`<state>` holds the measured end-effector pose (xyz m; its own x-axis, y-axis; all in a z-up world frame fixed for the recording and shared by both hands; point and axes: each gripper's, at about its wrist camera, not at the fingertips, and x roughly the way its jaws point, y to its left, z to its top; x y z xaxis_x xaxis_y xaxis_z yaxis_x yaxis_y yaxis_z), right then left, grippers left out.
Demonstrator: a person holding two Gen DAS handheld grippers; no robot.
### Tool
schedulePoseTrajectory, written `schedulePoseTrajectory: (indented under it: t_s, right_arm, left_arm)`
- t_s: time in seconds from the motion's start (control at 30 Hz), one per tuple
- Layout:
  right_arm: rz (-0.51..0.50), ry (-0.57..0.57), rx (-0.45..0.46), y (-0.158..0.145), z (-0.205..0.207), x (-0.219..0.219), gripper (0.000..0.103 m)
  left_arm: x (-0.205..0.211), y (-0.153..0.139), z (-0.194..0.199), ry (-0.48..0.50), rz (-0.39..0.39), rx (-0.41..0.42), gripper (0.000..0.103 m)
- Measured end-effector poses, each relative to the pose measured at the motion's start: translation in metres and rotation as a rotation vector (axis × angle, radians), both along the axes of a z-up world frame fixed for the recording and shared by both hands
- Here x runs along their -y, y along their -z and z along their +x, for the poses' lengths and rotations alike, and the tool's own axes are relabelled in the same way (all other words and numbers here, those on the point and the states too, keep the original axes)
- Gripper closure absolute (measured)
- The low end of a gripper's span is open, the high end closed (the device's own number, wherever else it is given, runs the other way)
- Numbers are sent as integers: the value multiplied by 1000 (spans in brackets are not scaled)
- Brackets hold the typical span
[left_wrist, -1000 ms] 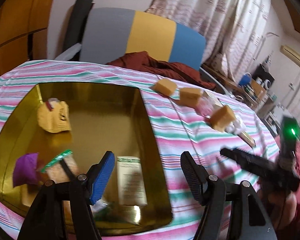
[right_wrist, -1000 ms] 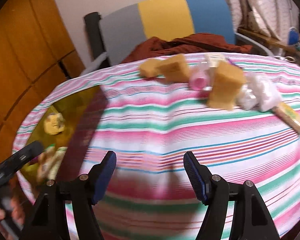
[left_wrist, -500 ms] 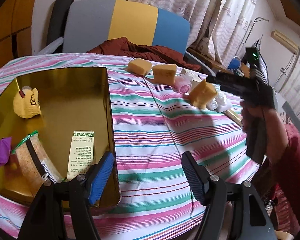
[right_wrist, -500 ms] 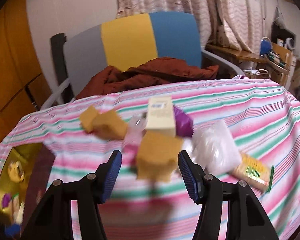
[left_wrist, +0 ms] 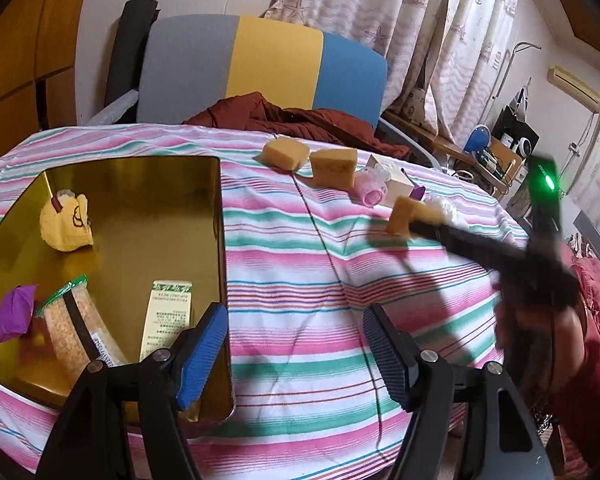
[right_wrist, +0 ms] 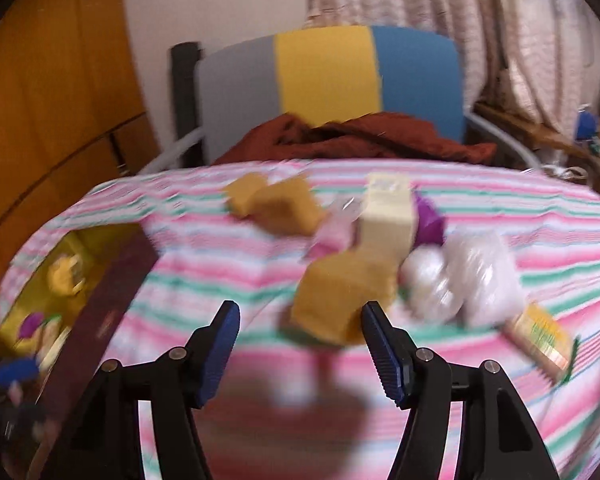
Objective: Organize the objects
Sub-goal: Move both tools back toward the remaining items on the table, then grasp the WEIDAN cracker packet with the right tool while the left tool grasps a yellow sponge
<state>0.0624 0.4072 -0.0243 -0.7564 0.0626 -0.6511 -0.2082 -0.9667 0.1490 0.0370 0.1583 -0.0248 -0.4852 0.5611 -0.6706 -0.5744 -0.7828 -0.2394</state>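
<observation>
My left gripper (left_wrist: 296, 352) hangs open and empty over the near right edge of the gold tray (left_wrist: 140, 220). In the tray lie a yellow plush (left_wrist: 66, 222), a purple piece (left_wrist: 14, 314), a snack packet (left_wrist: 76, 328) and a flat box (left_wrist: 166, 316). My right gripper (right_wrist: 300, 344) is open, its jaws opening. A yellow sponge (right_wrist: 340, 292) sits just past its fingertips, near the right finger, and is not gripped. In the left wrist view the right gripper (left_wrist: 420, 224) reaches to that sponge (left_wrist: 402, 214).
Behind the sponge lie two more sponges (left_wrist: 286, 154) (left_wrist: 334, 166), a pink item (left_wrist: 372, 192), a cream box (right_wrist: 388, 216), a purple piece (right_wrist: 430, 220), a white plastic bag (right_wrist: 460, 280) and a yellow-green packet (right_wrist: 540, 340). A chair (left_wrist: 276, 64) with a red cloth stands behind the striped table (left_wrist: 300, 272).
The right gripper has swung from the bare cloth to the cluster and now sits at the near sponge. The left gripper shifted right from over the tray, then held still.
</observation>
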Motion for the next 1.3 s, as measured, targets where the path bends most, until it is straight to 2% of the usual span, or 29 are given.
schedulePoseTrajectory:
  t_s: [0.13, 0.27, 0.37, 0.43, 0.57, 0.6, 0.67, 0.83, 0.93, 1.07, 1.17, 1.23, 1.27, 1.3]
  right_arm:
    - [-22, -12, -24, 8, 33, 9, 38]
    - [-100, 127, -62, 15, 58, -20, 38]
    - [-145, 248, -53, 20, 66, -46, 38]
    - [-136, 314, -28, 25, 71, -61, 38]
    - [-69, 366, 3, 28, 75, -87, 38]
    - [-30, 371, 19, 29, 73, -98, 33]
    - [11, 359, 62, 30, 65, -117, 24]
    - [123, 273, 179, 32, 39, -170, 24]
    - [114, 192, 237, 37, 28, -190, 24]
    - [51, 118, 250, 43, 25, -199, 24]
    - [93, 91, 284, 52, 19, -195, 24]
    - [98, 92, 274, 53, 20, -191, 33]
    - [67, 98, 262, 52, 22, -190, 42]
    - [38, 114, 251, 52, 24, -188, 45]
  left_arm:
    - [-7, -3, 2, 10, -2, -11, 31]
    - [-17, -3, 4, 36, -8, -15, 31]
    - [-30, -4, 8, 66, -17, -18, 31]
    - [-37, -4, 10, 88, -21, -18, 31]
    - [-58, -3, 12, 141, -29, -10, 31]
    - [-62, -3, 13, 150, -29, -6, 31]
    - [-70, -1, 14, 171, -34, 5, 31]
    - [-88, 4, 16, 208, -51, 20, 31]
    - [-95, 6, 17, 224, -62, 26, 31]
    - [-111, 10, 15, 252, -80, 37, 31]
    - [-123, 12, 11, 270, -89, 44, 31]
    - [-133, 13, 9, 280, -97, 37, 31]
    - [-137, 13, 8, 283, -99, 31, 31]
    - [-141, 14, 7, 286, -101, 27, 31]
